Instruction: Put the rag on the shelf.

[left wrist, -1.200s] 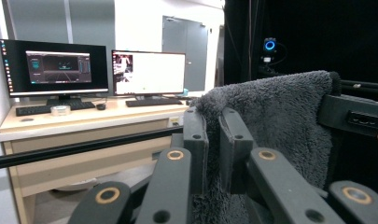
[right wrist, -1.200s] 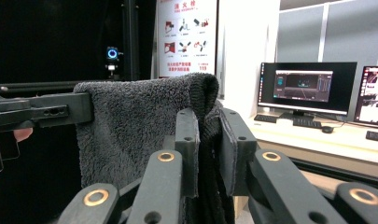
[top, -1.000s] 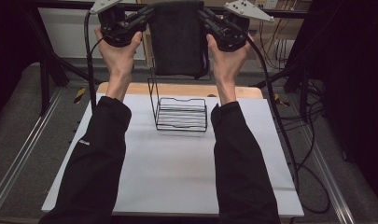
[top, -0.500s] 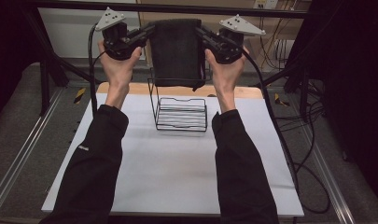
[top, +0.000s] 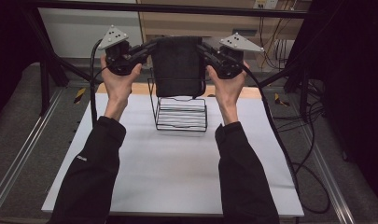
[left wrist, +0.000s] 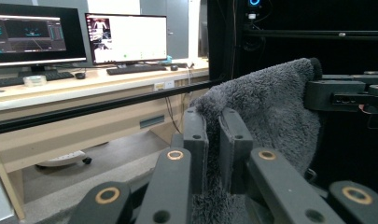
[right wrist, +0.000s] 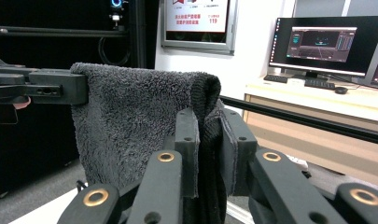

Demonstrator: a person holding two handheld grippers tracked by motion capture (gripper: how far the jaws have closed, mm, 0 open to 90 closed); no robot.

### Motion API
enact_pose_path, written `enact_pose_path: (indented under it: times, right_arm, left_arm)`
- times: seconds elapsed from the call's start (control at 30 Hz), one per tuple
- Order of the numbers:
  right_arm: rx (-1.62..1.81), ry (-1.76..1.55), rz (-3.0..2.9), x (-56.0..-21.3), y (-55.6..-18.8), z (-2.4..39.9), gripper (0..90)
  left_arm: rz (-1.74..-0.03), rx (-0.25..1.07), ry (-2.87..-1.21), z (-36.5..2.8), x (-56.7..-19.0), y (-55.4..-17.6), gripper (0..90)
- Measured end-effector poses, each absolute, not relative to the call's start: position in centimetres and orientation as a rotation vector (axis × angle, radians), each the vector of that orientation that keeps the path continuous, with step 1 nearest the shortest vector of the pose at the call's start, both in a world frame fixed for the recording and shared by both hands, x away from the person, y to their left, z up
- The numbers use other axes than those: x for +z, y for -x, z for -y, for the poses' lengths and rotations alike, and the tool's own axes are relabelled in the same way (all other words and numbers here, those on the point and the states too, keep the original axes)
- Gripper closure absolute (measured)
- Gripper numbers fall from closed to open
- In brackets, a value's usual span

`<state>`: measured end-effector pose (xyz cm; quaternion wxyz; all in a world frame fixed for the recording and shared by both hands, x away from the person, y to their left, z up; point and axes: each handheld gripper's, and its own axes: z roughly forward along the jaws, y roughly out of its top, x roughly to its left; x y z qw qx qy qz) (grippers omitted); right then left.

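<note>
The high view looks forward and down on the table (top: 168, 177) from above the person's side. Each gripper view sits close behind its own jaws, facing level across the room toward desks with monitors. All three views share the dark towel (top: 177, 65) (left wrist: 270, 112) (right wrist: 130, 121).

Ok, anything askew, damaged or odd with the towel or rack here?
Nothing stands out. The dark towel hangs flat between the left gripper and right gripper, each clamped on a top corner, above the upright wire rack on the white table.
</note>
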<state>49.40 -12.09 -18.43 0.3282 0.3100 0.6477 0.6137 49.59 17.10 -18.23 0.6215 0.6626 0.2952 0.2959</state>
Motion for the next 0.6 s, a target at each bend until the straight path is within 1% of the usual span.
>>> enact_pose_path:
  times: [0.6]
  right_arm:
    - [1.587,-0.773,-1.717,-20.0,-47.9,12.6,78.9]
  left_arm:
    - [-0.643,0.677,-1.548,-17.0,-19.7,-47.8,82.3]
